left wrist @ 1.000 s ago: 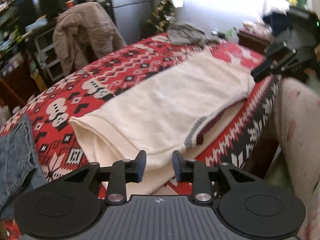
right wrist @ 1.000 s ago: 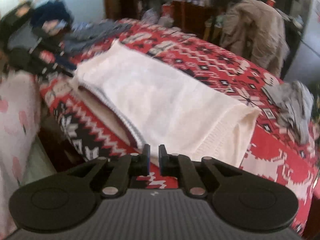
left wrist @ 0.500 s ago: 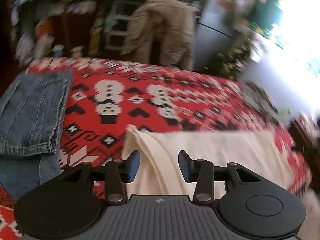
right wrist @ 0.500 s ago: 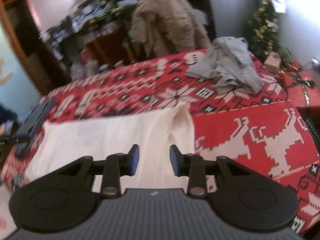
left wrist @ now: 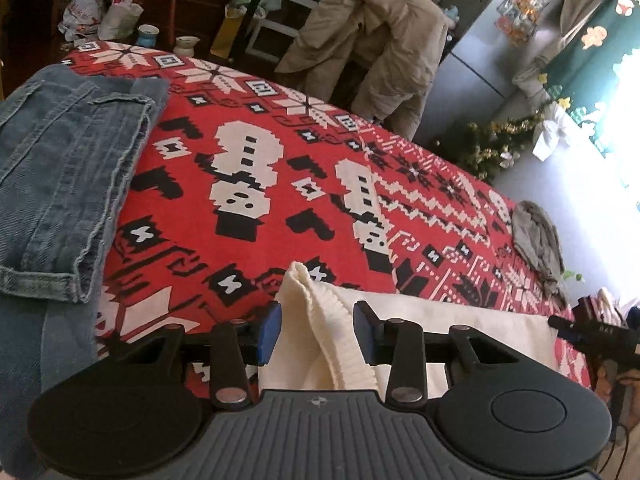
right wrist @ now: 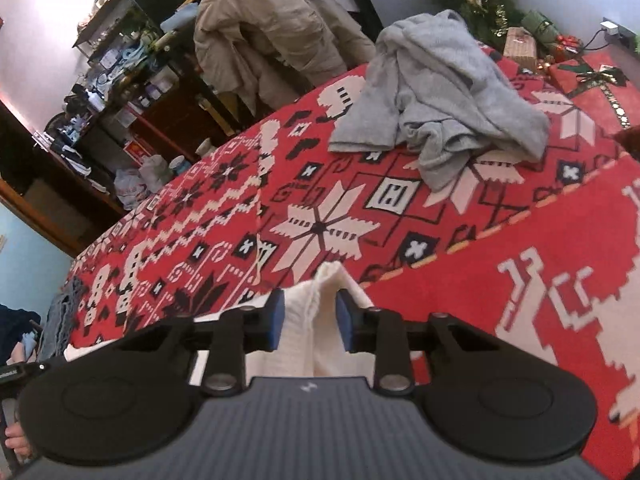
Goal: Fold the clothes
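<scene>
Sweater [left wrist: 416, 320] corners are now sat between both sets of jaws; a second ago each gripper was pulled back at the near edge with the garment lying long and flat ahead, nothing between the pads. Both views have since been swung round to face across the surface, one gripper at each end of the folded cream knit.

Left gripper [left wrist: 316, 330]: ribbed corner is bunched up in the gap, blue pads are still clear of it on both sides, jaws closing, so not yet clenched. Right gripper [right wrist: 310, 324]: narrower gap, jaws closing, a peak of cream fabric is squeezed up between the pads and appears to be touched on both sides, so it is read as grasping the sweater. The other gripper is glimpsed at the far edge of each view.

Meaning for the task, as a judgement: the previous fold is finished and a two-corner pickup for the next fold or a carry is being set up; the left pinch needs completing before any lift.

Beyond, the red patterned blanket [left wrist: 248, 184] is bare in the middle. Folded jeans [left wrist: 60, 168] lie to the left, a crumpled grey garment [right wrist: 436, 92] farther off, unfolded. A beige jacket [left wrist: 372, 40] is draped over a chair at the back.
</scene>
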A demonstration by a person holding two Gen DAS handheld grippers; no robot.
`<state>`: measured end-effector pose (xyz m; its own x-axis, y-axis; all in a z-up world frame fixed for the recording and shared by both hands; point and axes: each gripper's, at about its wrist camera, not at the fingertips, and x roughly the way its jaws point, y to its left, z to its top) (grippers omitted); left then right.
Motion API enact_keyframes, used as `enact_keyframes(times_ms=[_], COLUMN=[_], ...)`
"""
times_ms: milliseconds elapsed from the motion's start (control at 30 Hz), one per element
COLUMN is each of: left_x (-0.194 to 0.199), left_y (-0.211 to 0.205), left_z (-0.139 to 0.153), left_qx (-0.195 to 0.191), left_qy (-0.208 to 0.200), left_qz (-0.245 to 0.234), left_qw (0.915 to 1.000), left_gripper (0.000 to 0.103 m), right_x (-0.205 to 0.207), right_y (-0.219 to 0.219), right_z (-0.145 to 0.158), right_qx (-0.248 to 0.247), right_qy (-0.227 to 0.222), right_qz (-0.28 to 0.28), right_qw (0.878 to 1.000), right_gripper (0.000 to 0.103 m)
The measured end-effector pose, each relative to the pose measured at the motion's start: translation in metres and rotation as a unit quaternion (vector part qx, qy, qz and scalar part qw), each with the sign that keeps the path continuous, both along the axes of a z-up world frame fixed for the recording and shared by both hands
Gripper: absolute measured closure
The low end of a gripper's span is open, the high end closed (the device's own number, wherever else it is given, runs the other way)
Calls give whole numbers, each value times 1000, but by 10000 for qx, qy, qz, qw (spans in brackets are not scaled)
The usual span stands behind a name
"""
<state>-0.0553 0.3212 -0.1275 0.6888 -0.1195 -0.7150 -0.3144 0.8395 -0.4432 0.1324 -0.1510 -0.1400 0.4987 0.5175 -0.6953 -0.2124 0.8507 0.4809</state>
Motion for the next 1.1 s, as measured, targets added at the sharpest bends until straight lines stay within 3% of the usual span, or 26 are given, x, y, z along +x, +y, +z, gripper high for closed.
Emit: enact_keyframes(times_ms=[100, 200, 367, 433, 600, 633, 700, 767, 833, 900, 967, 1100], left_x=[7, 11, 4, 3, 2, 0, -5, -12, -18, -25, -31, -45], left_y=[4, 4, -1, 3, -5, -6, -10, -13, -19, -25, -34, -64], left_z=[-5, -6, -5, -13, -7, -4, 3, 13, 22, 32, 41, 56], left_qx=[-109, 78, 614, 570, 900, 997, 1195, 1305, 1341, 1375, 1427, 1604], left_qy=[-6, -4, -237, -162, -219, -252, -318, -456, -532, -606, -690, -879], left_qz=[107, 273, 289, 330, 103, 115, 141, 92, 40, -13, -65, -274], left_qw=[9999, 9996, 9974, 9977, 9957, 9946, 9922, 9903, 9895, 9886, 9873, 9827], left_gripper=[68, 99, 99, 99, 94, 84, 63, 62, 59, 49, 42, 31], right_x=[7, 9, 9, 13, 19, 19, 14, 4, -7, -18, -33, -69], right_y=[5, 7, 4, 2, 2, 2, 1, -3, -8, -10, -9, -1], right_z=[-5, -5, -3, -12, -21, -19, -10, 4, 21, 38, 53, 77], right_qx=[-36, -83, -32, 21, 88, 107, 52, -72, -144, -266, -480, -770], right_qy=[6, -83, -379, -276, -153, -163, -259, -532, -755, -949, -1167, -1584], right_qz=[-18, -79, -390, -512, -510, -502, -472, -478, -402, -312, -190, 194], right_qw=[10000, 9999, 9985, 9983, 9985, 9985, 9985, 9974, 9962, 9946, 9918, 9842], right_gripper=[89, 97, 99, 100, 99, 97, 84, 60, 58, 45, 24, 5])
